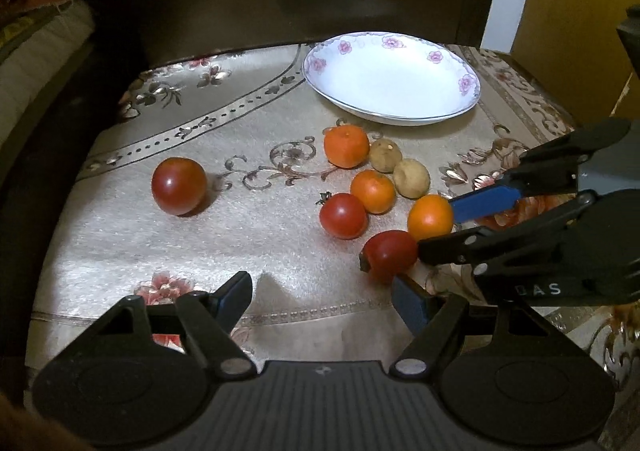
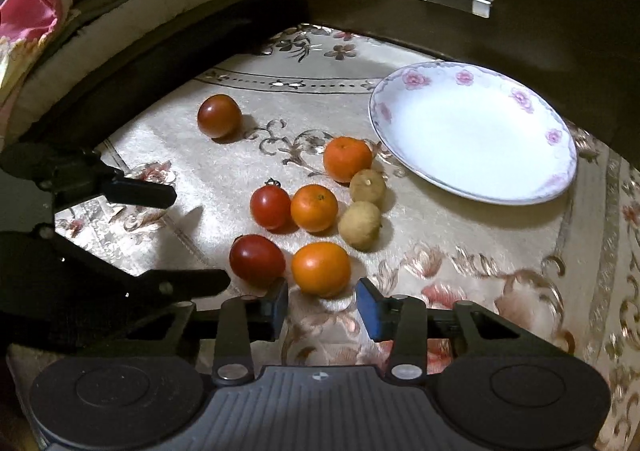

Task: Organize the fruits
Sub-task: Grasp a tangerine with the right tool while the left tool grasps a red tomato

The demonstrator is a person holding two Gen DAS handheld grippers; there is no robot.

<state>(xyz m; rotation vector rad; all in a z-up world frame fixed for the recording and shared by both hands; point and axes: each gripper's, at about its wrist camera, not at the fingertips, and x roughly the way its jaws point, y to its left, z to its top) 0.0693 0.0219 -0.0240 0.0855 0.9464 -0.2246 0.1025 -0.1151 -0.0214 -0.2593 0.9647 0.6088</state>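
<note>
Beige floral cloth point(image 1: 256, 235) covers the table. Landmark: the white plate point(image 1: 420, 119) with pink flowers, empty, at the far side below a dark drawer point(image 1: 304, 11).

Left wrist view: the fruit lies on the cloth just short of the plate, toward the camera. An orange point(image 1: 346, 145) and two brown fruits point(image 1: 385, 155) point(image 1: 411, 178) sit nearest the plate; a second orange point(image 1: 373, 191) and a tomato point(image 1: 343, 215) come next. A third orange point(image 1: 430, 217) and a dark tomato point(image 1: 390, 255) are farthest from it in the cluster. One lone tomato point(image 1: 179, 185) sits well left of the plate, apart from the rest. The left gripper point(image 1: 322, 293) has its jaws wide apart, nothing between them. The right gripper point(image 1: 434, 227) comes in from the right; its blue pad touches the third orange, the black finger lies against the dark tomato.

Right wrist view: plate point(image 2: 476, 187) at upper right. The right gripper point(image 2: 322, 305) has its blue pads either side of the nearest orange point(image 2: 321, 269), narrowed around it; I cannot tell whether both pads press. No fruit is lifted. Dark tomato point(image 2: 257, 259) lies beside that orange. The left gripper point(image 2: 192, 237) shows at left, spread, empty.
</note>
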